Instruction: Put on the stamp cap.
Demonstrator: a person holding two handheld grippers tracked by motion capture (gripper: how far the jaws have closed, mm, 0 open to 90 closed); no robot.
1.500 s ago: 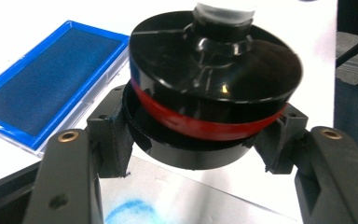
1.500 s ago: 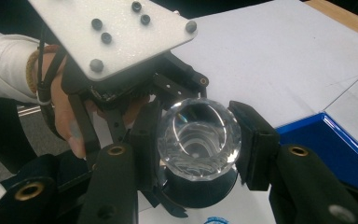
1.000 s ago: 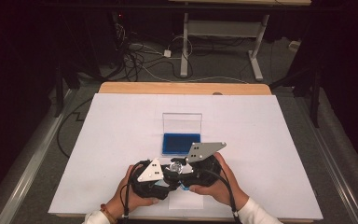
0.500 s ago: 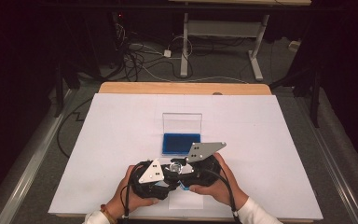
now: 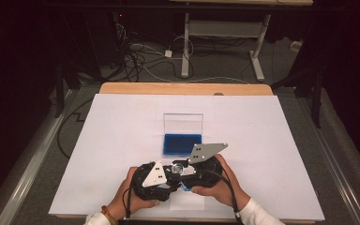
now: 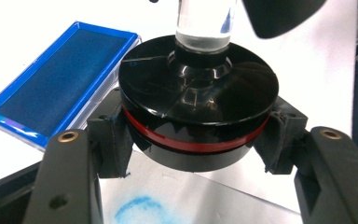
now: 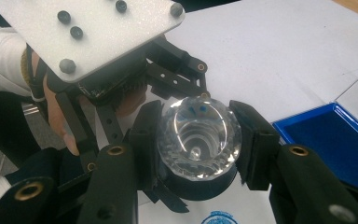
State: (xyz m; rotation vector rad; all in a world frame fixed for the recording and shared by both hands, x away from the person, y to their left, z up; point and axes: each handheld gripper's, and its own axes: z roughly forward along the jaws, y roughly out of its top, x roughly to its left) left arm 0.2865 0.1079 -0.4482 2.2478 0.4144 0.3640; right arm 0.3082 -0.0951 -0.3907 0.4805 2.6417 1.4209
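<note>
A round stamp (image 5: 179,168) hangs just above the table's near edge, between both hands. It has a black base (image 6: 198,93) with a red ring and a clear faceted handle (image 7: 199,140). My left gripper (image 6: 198,140) is shut on the black base, one pad on each side. My right gripper (image 7: 198,144) is shut on the clear handle. In the right gripper view the left gripper (image 7: 168,79) sits just behind the stamp. An open blue ink pad (image 5: 183,144) lies just beyond the grippers, its clear lid (image 5: 183,124) standing upright.
A small paper sheet (image 6: 191,196) under the stamp bears a blue round print (image 6: 137,210). A large white sheet (image 5: 122,140) covers the table, with a wooden strip (image 5: 183,89) at its far edge. Cables and desk legs lie on the floor beyond.
</note>
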